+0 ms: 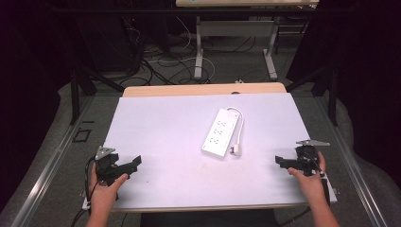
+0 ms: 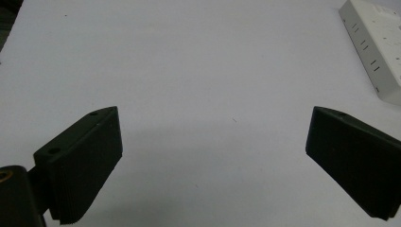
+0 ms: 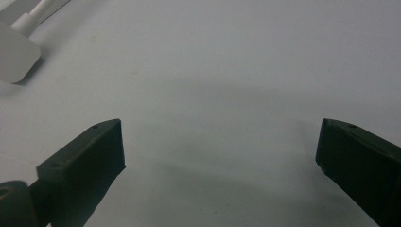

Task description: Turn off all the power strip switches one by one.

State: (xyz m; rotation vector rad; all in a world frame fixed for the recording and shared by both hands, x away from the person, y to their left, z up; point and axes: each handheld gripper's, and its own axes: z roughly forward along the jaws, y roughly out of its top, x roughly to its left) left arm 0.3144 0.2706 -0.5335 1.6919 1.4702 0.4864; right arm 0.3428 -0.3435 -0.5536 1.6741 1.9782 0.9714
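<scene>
since both grippers sit idle at the near corners of the table, the thing i'd be going for is the white power strip, lying flat near the middle, angled, with its cord looping round the far end and back down its right side to the plug, which rests just beside the near end. my left gripper has its jaws spread wide with nothing between them, and the left gripper view shows bare white tabletop in the gap, the strip off at the upper right. my right gripper is also wide open and empty; its view catches the plug at the upper left.

i judge the strip to be a rigid plastic bar, light, smooth and a bit slippery, not fragile. i'd pinch it across the narrow width near the middle, so it stays level. the cord is limp and will trail; the plug is the better hold, by its body.
</scene>
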